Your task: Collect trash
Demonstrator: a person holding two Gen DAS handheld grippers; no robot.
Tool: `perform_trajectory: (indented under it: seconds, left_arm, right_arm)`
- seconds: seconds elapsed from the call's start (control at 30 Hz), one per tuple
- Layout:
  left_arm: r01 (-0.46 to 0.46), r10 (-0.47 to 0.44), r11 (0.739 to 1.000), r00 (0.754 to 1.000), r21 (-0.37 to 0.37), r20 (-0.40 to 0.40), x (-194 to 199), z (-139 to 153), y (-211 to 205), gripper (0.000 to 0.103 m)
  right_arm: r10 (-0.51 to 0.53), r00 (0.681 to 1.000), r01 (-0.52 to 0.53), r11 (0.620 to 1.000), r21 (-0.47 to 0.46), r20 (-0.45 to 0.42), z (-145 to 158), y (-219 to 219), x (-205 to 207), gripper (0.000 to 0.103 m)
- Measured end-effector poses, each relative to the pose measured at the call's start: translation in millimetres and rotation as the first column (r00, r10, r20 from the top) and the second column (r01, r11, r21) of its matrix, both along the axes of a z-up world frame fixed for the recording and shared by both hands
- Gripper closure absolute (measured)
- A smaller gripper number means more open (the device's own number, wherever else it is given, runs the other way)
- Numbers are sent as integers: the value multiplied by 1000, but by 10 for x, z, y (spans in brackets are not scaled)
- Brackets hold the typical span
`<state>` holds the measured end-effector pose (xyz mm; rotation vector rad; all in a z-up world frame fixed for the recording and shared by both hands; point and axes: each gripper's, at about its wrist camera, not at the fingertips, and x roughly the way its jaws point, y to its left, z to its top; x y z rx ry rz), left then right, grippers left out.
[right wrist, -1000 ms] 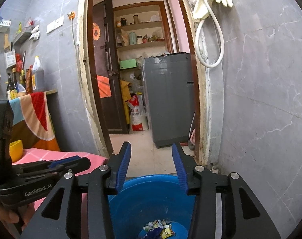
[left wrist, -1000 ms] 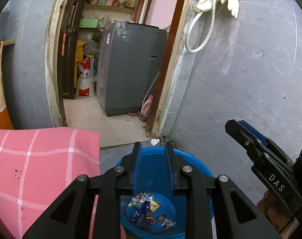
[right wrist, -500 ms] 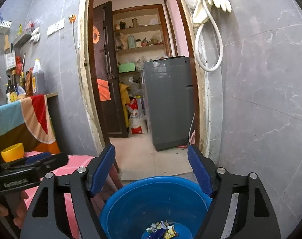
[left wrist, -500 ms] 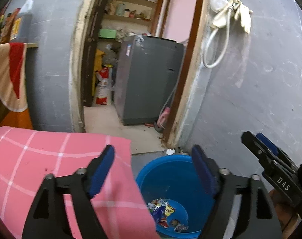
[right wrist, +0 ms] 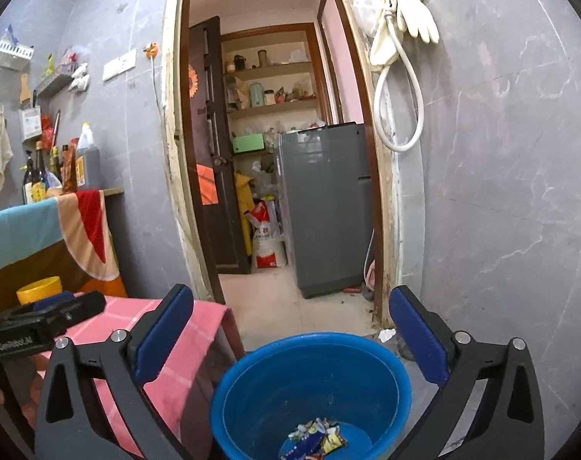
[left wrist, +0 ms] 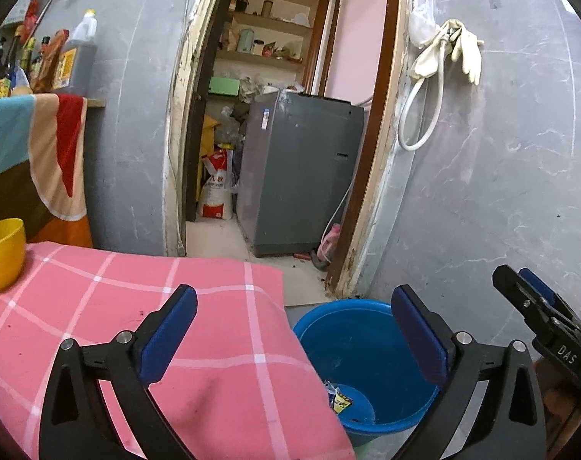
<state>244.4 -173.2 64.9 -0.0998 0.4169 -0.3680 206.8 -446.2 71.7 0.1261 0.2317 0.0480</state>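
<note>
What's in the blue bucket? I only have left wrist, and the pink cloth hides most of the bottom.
Observer: Right wrist looks straight in: a small pile of wrappers on the bottom of the blue bucket, nothing else.
Operator: Right gripper holding anything?
Observer: No. The right gripper has its jaws wide apart, with nothing between them.
Operator: Any trash outside it?
Observer: One white scrap on the floor behind the bucket, by the door frame.
</note>
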Motion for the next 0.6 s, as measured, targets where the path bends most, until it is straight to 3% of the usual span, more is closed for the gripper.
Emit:
perform_trajectory:
  seconds: [0.2, 0.6]
  left_arm:
    - [4, -3, 1000, 999, -14, 47, -314, 80, 89, 2]
    - [-29, 30, 999, 997, -17, 67, -886, 91, 272, 2]
  right_arm:
    - [-19, 1000, 20, 1000, -12, 17, 95, 36, -308, 0]
    - [-48, 996, 48, 999, -1, 76, 186, 138, -1050, 0]
